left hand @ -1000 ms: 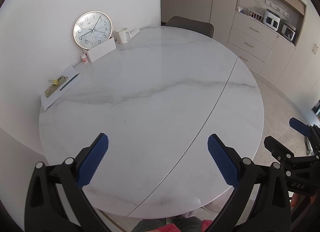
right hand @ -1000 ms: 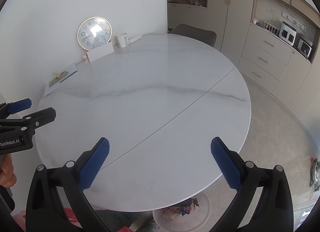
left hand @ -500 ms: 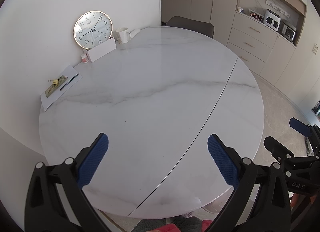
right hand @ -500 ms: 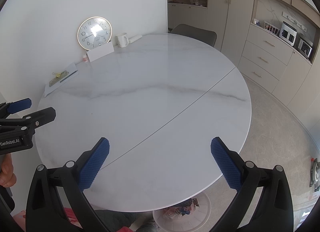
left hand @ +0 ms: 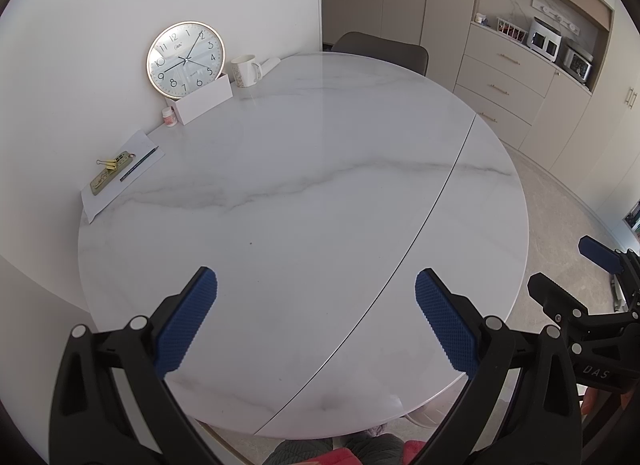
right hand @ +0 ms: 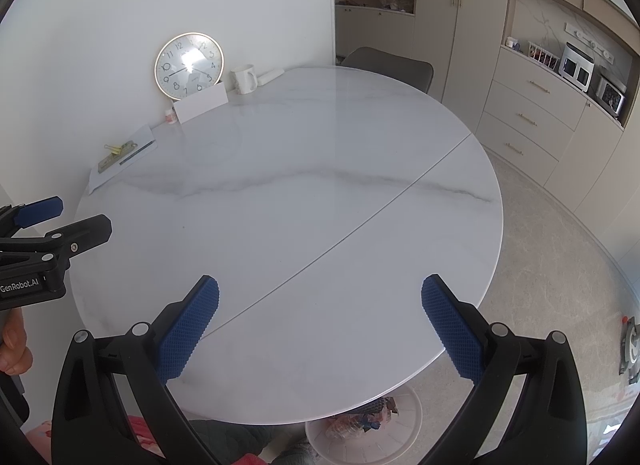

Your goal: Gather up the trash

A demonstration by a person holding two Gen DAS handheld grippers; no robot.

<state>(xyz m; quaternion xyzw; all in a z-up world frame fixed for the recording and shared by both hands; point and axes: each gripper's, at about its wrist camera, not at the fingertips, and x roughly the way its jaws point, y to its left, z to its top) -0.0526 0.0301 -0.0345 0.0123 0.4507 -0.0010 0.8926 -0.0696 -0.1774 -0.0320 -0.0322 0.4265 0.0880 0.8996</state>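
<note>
At the far left of the tabletop (left hand: 304,193), against the wall, a sheet of paper (left hand: 120,177) is seen carrying a pen, a yellow binder clip and a flat greenish item. Just beyond it a small jar (left hand: 169,117), a white box (left hand: 202,103), a leaning clock (left hand: 185,60) and a white mug (left hand: 245,71) are lined up along the wall. None of these is judged to be trash.

Across the middle and the right the marble surface is left bare, crossed only by its seam. The left tool (left hand: 316,321) is held above the near edge with its blue pads spread wide and nothing between them. The right tool (right hand: 320,325) is held the same way further right, also spread and empty.

The trash itself is found below the near right edge, where a white bin (right hand: 400,431) stands on the floor and crumpled wrappers (right hand: 360,417) are seen lying inside it; their exact kind cannot be told.

The task is therefore judged to be finished or nearly so: no loose litter is visible on the tabletop, and nothing further to be picked up can be identified from these views.
</note>
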